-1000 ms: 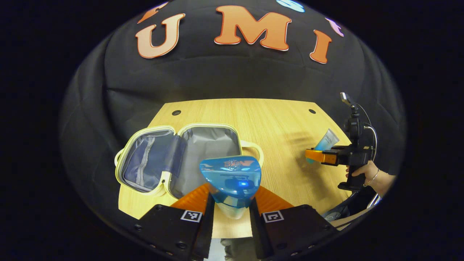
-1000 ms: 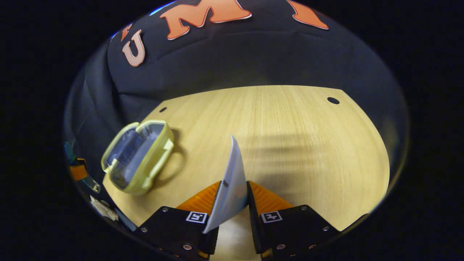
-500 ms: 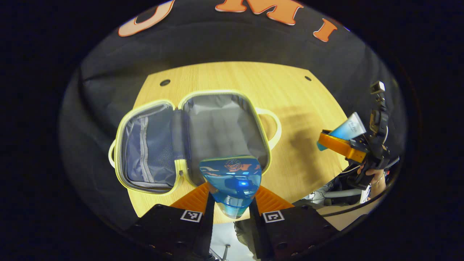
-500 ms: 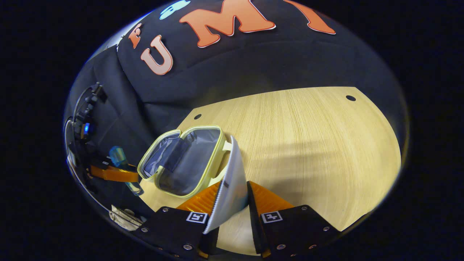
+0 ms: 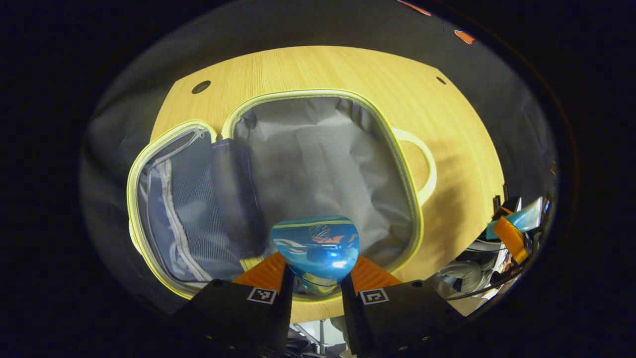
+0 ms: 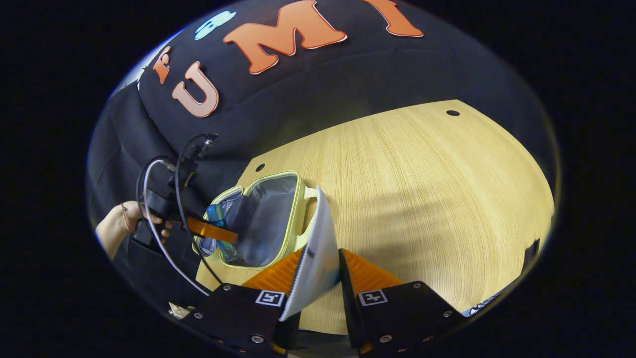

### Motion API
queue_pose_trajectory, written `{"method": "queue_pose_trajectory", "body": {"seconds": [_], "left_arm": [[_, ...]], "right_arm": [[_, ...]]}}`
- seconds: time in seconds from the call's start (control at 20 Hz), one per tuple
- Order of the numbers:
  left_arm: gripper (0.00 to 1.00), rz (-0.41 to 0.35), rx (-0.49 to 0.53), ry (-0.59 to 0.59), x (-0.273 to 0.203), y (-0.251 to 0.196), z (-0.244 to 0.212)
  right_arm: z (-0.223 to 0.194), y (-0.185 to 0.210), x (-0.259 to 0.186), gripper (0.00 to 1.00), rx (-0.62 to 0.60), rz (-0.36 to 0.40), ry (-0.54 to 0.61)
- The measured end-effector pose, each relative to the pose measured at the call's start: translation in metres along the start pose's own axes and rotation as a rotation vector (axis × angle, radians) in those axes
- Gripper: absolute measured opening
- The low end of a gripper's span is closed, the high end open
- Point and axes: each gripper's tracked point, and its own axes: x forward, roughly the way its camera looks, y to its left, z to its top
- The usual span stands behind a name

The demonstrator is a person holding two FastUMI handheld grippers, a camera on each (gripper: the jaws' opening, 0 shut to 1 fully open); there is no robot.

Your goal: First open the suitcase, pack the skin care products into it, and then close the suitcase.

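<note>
Item: my left gripper point(image 5: 315, 278) clamped on a blue bottle point(image 5: 315, 244), poised over the open suitcase point(image 5: 318, 149) just ahead for dropping in; my right gripper point(image 6: 318, 278) pinching a tube point(image 6: 318, 248), waiting beside it.

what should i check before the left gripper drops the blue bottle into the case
1. Suitcase lies open on the table: ok.
2. Left gripper is shut on the blue bottle: ok.
3. Bottle is over the grey-lined half: ok.
4. That half is free of other items: ok.
5. Right gripper with its tube is off to the side, clear of the drop: ok.
6. Height above the lining: cannot tell.
</note>
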Motion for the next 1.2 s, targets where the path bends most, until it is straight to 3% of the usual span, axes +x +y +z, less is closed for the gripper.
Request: {"method": "queue_pose_trajectory", "body": {"seconds": [0.3, 0.75, 0.95, 1.2], "left_arm": [[0.46, 0.067, -0.041, 0.040, 0.040, 0.020, 0.020], [0.51, 0.031, -0.039, 0.012, 0.045, 0.017, 0.026], [1.00, -0.028, -0.005, -0.058, 0.027, -0.010, 0.030], [1.00, -0.100, 0.029, -0.232, -0.034, -0.027, 0.020]], "right_arm": [[-0.002, 0.000, -0.002, 0.40, 0.013, -0.031, 0.014], [0.008, 0.017, 0.012, 0.40, -0.025, -0.012, 0.039], [0.021, 0.021, 0.011, 0.40, -0.057, -0.005, 0.034], [0.075, 0.036, 0.005, 0.40, -0.151, 0.019, 0.003]]}}
